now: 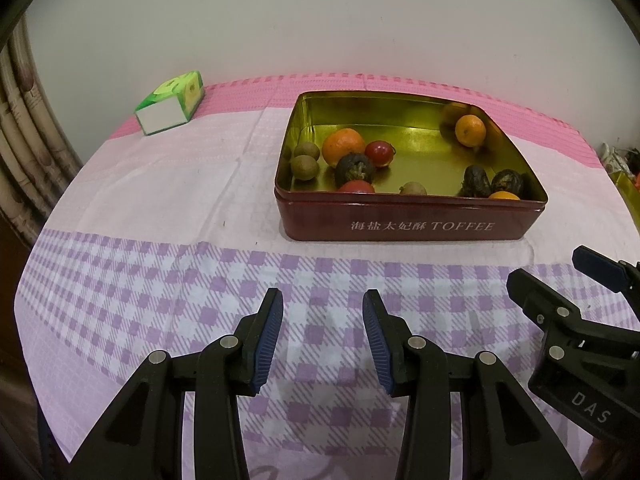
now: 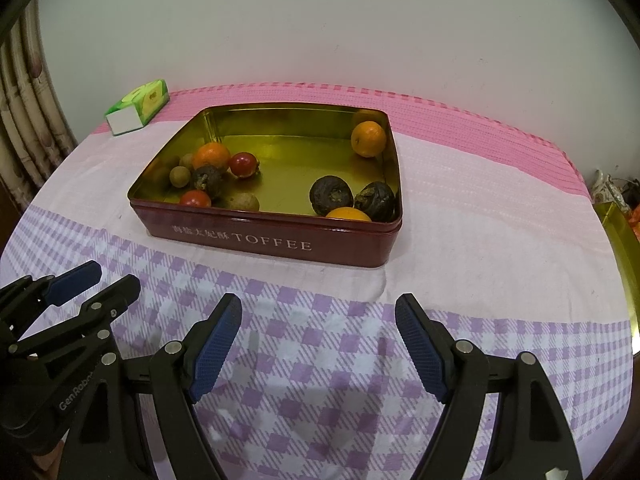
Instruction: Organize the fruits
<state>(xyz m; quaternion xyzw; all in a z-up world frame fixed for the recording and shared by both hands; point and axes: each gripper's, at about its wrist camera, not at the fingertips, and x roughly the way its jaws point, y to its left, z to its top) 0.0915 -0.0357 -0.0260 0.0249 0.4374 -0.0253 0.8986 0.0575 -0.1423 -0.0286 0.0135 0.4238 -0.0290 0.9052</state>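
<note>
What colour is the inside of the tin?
Gold; the tin is dark red outside. Best seen in the right wrist view.

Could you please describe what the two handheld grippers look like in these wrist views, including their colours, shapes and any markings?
Both are black plastic clamp-style tools. The left gripper and the right gripper each have two angular arms with round silver pivot pins and dark blue ribbed pads on the jaws. Seen from the side, the right one carries white letters "DAS" and the left one "GenRobo", cut off. No cables or sleeves show.
</note>
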